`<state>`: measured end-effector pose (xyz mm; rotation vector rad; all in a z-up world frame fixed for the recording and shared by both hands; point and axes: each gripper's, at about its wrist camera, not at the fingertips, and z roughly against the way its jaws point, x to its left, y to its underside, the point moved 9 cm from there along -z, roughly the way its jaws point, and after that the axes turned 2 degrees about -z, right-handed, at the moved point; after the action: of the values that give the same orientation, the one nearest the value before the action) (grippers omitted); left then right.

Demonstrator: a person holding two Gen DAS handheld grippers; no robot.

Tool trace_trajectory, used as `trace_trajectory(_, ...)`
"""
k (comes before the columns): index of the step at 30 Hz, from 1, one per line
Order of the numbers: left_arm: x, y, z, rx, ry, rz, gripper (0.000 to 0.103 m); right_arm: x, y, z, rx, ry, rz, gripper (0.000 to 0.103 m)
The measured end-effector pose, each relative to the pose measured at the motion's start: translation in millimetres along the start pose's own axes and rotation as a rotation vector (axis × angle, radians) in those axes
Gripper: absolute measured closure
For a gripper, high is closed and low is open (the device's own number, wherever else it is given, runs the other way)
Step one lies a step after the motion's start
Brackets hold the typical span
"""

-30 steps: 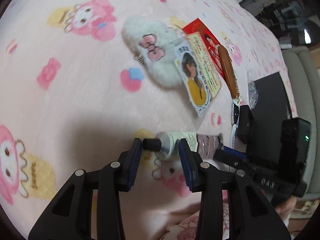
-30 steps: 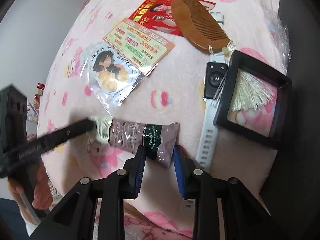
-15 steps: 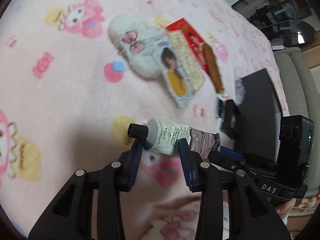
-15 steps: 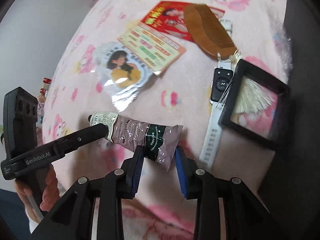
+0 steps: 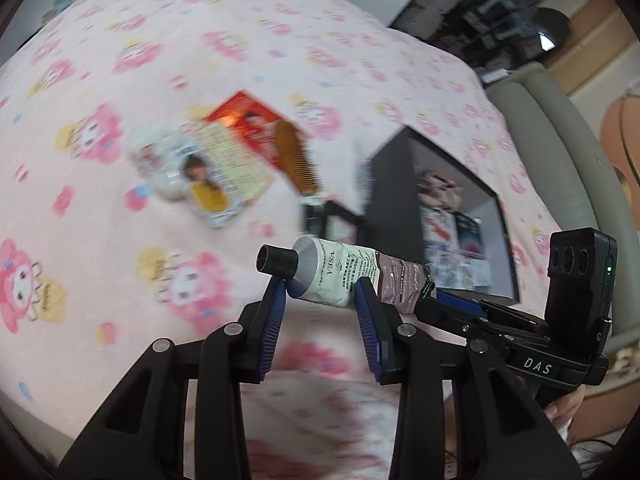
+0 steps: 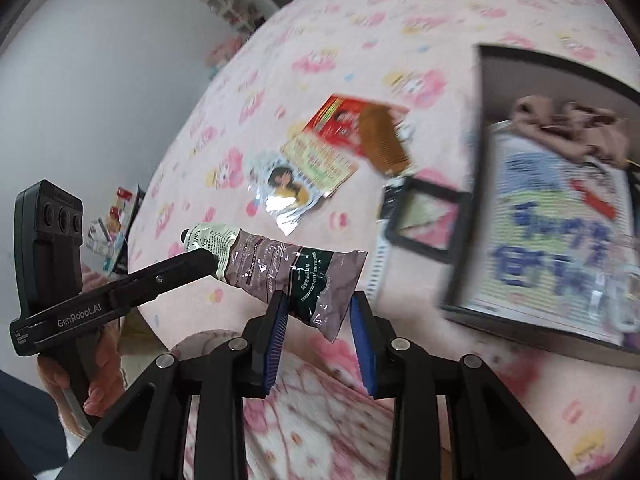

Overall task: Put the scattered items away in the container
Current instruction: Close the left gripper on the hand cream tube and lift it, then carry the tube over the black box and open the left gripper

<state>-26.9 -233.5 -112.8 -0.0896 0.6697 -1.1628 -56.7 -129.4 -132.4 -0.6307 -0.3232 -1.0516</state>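
A hand cream tube [image 5: 340,276] with a black cap is held level in the air between both grippers. My left gripper [image 5: 320,300] is shut on its cap end. My right gripper [image 6: 318,308] is shut on its crimped tail end [image 6: 320,284]. The black container [image 5: 452,216] lies to the right on the pink blanket; it also shows in the right wrist view [image 6: 560,200] and holds printed packets and a brown cloth. A wooden comb [image 6: 384,144], a red card [image 6: 340,120] and a cartoon sachet [image 6: 288,188] lie scattered on the blanket.
A small black open frame box [image 6: 428,216] and a white-strapped watch [image 6: 376,264] lie beside the container. A white fluffy item [image 5: 160,152] lies left of the sachet. A grey sofa edge [image 5: 560,160] runs at the right.
Both grippers have lifted the tube higher off the blanket and carried it toward the black container. The container's inside has come into view.
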Motion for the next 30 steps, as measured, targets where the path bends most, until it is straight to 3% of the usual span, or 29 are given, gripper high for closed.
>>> trace_trajectory(5,-65.9,-10.4,-19.5,-0.006,0.050,-0.047,0.068,-38.5,-6.9,51.7,-0.072,0.033,-0.017,0.074)
trace_trajectory(9,-113.9,-28.8,-52.8,-0.003,0.105,-0.036,0.068,-76.6,-21.4,87.6,-0.121,0.065,-0.030,0.074)
trace_trajectory(10,-122.7,-36.9,-61.8,-0.030,0.088,0.017,0.068,-83.3,-26.4,92.5,-0.126,0.067,-0.032,0.074)
trace_trajectory(16,-181.4,-70.8,-128.8,0.023,0.146,0.023,0.067,-152.2,-64.6,137.0,-0.175,0.141,-0.069,0.074)
trace_trajectory(20,-194.1,-77.3,-177.7,0.089,0.120,0.030,0.068,-198.6,-87.0,132.8,-0.162,0.191,-0.109,0.074)
trace_trajectory(24,-189.7,-70.3,-220.2,0.181,0.095,0.060,0.068,-246.8,-83.3,109.3,-0.115,0.193,-0.192,0.074)
trace_trajectory(30,-187.0,-63.3,-245.6,0.251,0.016,0.069,0.069,-271.0,-83.6,92.5,-0.079,0.282,-0.179,0.079)
